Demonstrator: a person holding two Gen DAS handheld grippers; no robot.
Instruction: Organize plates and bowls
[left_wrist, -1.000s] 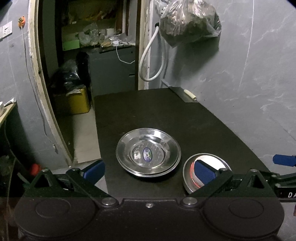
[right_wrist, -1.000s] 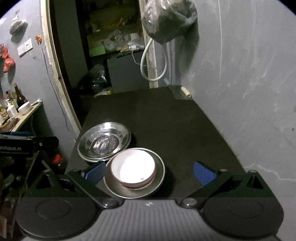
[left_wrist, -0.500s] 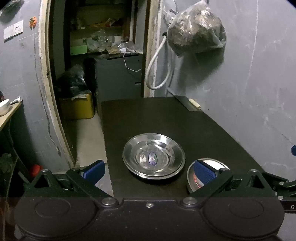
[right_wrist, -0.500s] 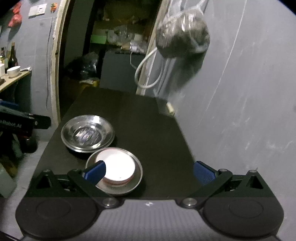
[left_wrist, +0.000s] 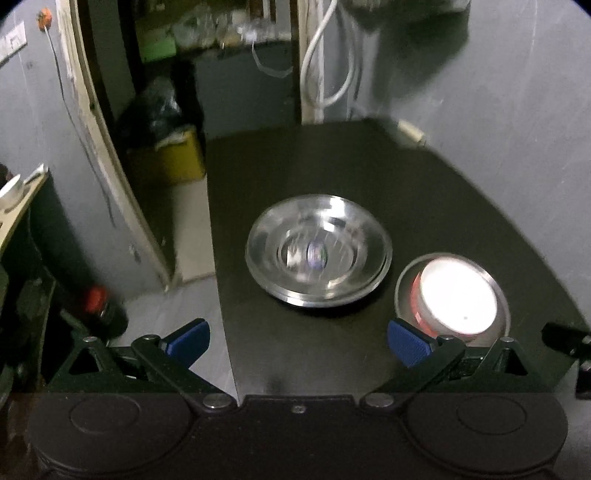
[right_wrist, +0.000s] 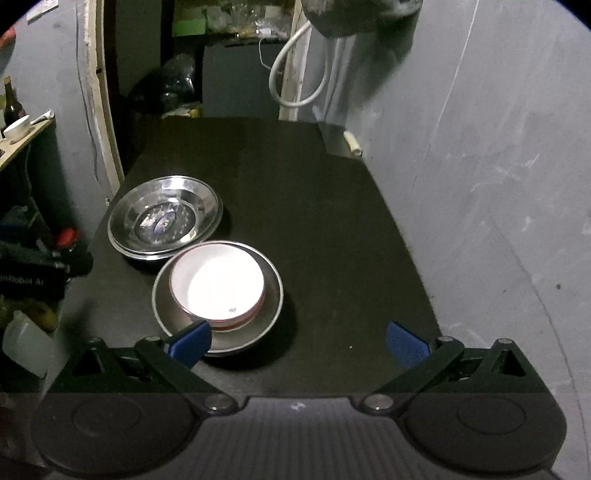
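Observation:
On the black table (right_wrist: 303, 206) sits a stack of shiny steel plates (right_wrist: 164, 218) (left_wrist: 317, 254) near its left edge. Just nearer and to the right, a white bowl with a red band (right_wrist: 217, 286) (left_wrist: 456, 297) rests inside a steel bowl (right_wrist: 271, 299) (left_wrist: 404, 280). My left gripper (left_wrist: 297, 338) hangs open above the table's near left corner, its right finger beside the white bowl. My right gripper (right_wrist: 299, 341) is open too, empty, with its left finger (right_wrist: 190, 341) over the steel bowl's near rim.
A grey wall (right_wrist: 480, 166) runs along the table's right side, with a white hose (right_wrist: 295, 74) and a hanging bag at the far end. Left of the table is a doorway with clutter, a yellow bin (left_wrist: 181, 155) and a red-capped bottle (left_wrist: 94, 299).
Both cameras have shifted and tilted; the left view is motion-blurred and the white bowl shows more fully in it. Both grippers stayed open and empty. The dishes have not moved.

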